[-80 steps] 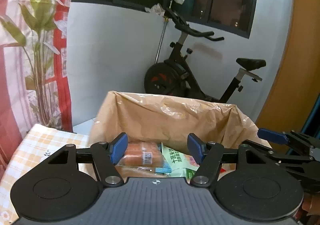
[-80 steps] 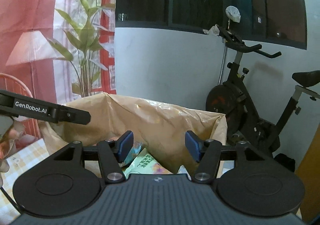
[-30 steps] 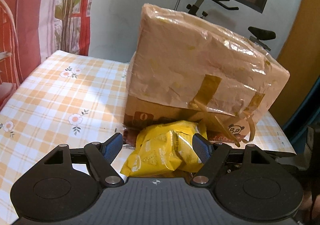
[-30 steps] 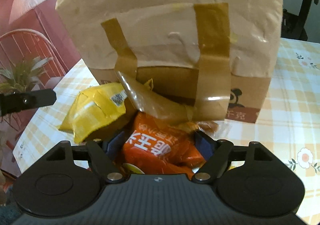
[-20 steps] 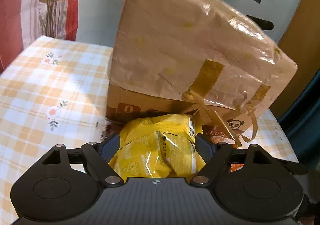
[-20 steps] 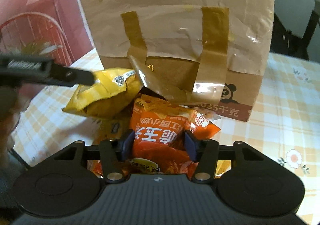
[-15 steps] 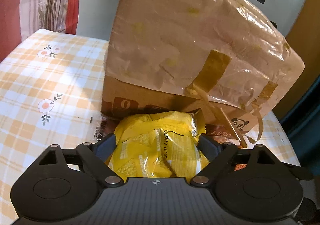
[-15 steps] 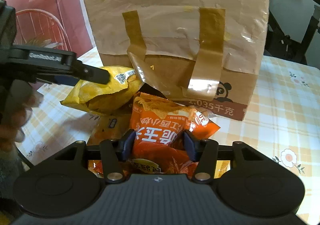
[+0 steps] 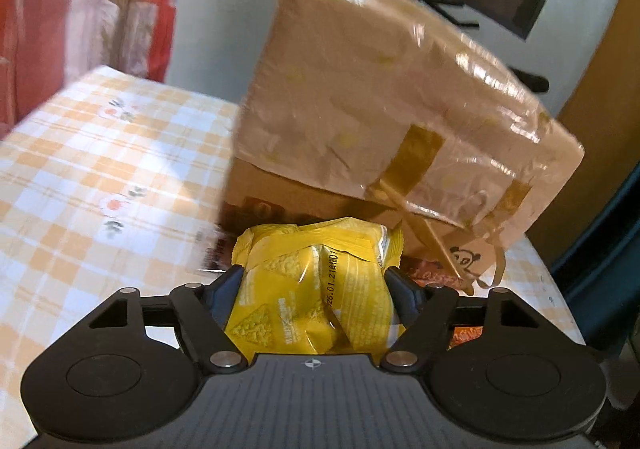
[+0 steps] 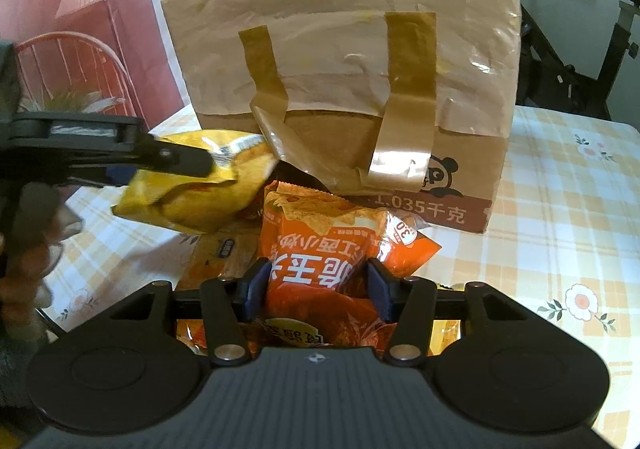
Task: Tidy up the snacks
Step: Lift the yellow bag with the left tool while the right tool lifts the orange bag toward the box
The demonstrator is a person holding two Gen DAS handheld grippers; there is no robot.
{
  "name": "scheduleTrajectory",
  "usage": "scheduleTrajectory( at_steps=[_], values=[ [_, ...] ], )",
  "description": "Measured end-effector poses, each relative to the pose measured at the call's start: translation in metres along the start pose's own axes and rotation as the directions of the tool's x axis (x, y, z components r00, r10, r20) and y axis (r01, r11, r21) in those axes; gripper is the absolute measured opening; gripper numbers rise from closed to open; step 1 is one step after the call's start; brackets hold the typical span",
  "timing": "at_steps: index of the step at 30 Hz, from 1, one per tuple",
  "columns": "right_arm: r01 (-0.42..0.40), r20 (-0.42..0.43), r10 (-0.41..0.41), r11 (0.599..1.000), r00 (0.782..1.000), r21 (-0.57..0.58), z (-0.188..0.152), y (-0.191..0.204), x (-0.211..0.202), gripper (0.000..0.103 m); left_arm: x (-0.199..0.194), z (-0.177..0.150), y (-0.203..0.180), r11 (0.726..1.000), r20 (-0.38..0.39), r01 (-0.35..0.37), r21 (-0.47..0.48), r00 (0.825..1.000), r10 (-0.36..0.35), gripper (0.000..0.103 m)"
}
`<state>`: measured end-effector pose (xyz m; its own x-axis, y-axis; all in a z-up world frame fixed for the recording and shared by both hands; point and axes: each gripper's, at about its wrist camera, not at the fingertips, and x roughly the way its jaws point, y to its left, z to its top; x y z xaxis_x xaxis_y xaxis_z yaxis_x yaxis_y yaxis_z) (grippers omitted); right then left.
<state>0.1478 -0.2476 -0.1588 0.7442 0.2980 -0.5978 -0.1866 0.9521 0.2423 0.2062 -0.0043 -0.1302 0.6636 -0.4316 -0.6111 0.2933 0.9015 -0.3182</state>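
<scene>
A table [image 10: 568,209] in an orange-and-white check cloth with small flowers carries a tall brown paper bag [image 10: 352,49] standing at its middle. Near the bag's foot lie snack packets [image 10: 216,257], seemingly flat on the cloth. The cloth's far-left stretch [image 9: 100,153] is blurred.

Both cameras ride low on the handheld tools, each looking forward and downward along its two fingers, close to the checked-cloth bench [image 9: 100,153].

The left wrist view faces the tall brown cardboard box wrapped in tan plastic [image 9: 384,105] corner-on, a window and wall behind it.

The right wrist view meets the same box [image 10: 344,29] flat-on and nearer, an exercise bike [image 10: 568,49] at its right edge.

Both views share the box, the bench and the crinkled yellow snack bag [image 9: 316,289] [image 10: 200,189]; the right view also catches the left tool [image 10: 176,165] from the side.
</scene>
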Motion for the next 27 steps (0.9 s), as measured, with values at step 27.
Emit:
scheduleTrajectory(
  at_steps=[27],
  values=[
    [0.165, 0.056, -0.169, 0.984, 0.984, 0.065, -0.010, -0.047, -0.059, 0.051, -0.049, 0.016, 0.023, 0.976, 0.172, -0.195, -0.096, 0.963, 0.210, 0.078]
  ],
)
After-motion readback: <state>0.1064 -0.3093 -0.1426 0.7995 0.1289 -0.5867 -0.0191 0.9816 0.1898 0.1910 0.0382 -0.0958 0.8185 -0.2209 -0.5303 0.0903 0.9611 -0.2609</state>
